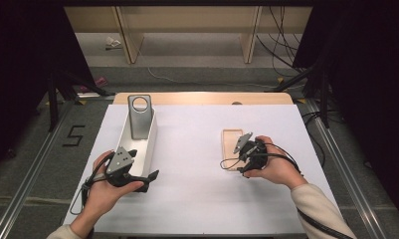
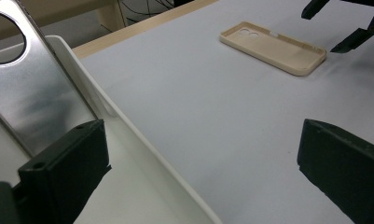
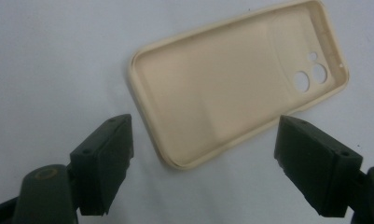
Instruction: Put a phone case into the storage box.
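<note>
A beige soft-plastic phone case point(image 3: 231, 88) lies flat on the white sheet-covered table point(image 1: 197, 189), hollow side up, its two round camera holes toward the far end as the right gripper view has it. In the high view the case point(image 1: 230, 144) sits on the right half of the table, partly hidden under the person's right hand. The right gripper point(image 3: 205, 158) hangs just above the near end of the case with its black jaws spread wide; the pads stand clear on either side and press on nothing, so the case rests free. From the left gripper view the same case point(image 2: 274, 47) lies well across the table, with the tips of the right gripper point(image 2: 343, 25) just beside its far corner.

On the left half of the table stands a long white plastic bin point(image 1: 149, 144), and a silver metal plate with a round hole near its top point(image 1: 140, 117) leans upright at the bin's far end. The left gripper point(image 2: 201, 172) is held at the bin's near end, jaws released and wide apart, one inside the bin's wall point(image 2: 142, 140) and the other over the bare table, gripping nothing.
</note>
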The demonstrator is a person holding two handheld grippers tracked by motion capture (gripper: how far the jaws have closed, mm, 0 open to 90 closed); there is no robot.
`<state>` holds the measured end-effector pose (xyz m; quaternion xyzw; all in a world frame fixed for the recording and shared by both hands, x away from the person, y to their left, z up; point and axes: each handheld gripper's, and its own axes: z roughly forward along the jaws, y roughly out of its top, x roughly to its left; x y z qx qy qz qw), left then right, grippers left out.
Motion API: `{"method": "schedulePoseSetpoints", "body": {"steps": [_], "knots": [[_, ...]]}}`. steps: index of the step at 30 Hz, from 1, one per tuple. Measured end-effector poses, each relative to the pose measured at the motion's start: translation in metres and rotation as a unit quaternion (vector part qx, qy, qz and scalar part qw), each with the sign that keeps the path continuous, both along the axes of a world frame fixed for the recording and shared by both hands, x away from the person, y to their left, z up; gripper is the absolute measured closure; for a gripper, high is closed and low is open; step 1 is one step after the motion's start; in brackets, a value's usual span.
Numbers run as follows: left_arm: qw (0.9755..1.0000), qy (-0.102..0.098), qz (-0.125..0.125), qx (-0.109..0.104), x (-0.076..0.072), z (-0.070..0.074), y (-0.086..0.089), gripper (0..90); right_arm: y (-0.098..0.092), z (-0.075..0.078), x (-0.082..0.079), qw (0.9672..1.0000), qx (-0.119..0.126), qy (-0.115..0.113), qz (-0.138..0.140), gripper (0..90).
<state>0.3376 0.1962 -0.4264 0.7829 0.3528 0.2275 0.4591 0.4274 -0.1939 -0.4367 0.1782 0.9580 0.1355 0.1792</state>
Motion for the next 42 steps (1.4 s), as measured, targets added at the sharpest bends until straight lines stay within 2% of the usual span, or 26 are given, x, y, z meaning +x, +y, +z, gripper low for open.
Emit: {"method": "schedulePoseSetpoints", "body": {"steps": [3, 19, 31, 42], "knots": [[1.0000, -0.002, 0.000, -0.001, 0.000, 0.000, 0.000, 1.7, 0.002, -0.001, 0.000, 1.0000, -0.008, -0.002, 0.003, 21.2], [0.9999, -0.015, -0.004, 0.001, 0.003, 0.000, 0.005, 1.8, 0.005, -0.001, 0.002, 0.9999, -0.010, -0.002, 0.007, 22.9], [0.9998, -0.017, -0.008, 0.005, 0.002, 0.000, 0.003, 1.8, 0.018, -0.009, 0.003, 0.9988, -0.045, 0.002, 0.022, 25.6], [0.9998, -0.015, -0.010, 0.005, 0.002, -0.001, 0.002, 1.8, 0.022, -0.017, 0.004, 0.9966, -0.076, 0.001, 0.031, 26.9]]}}
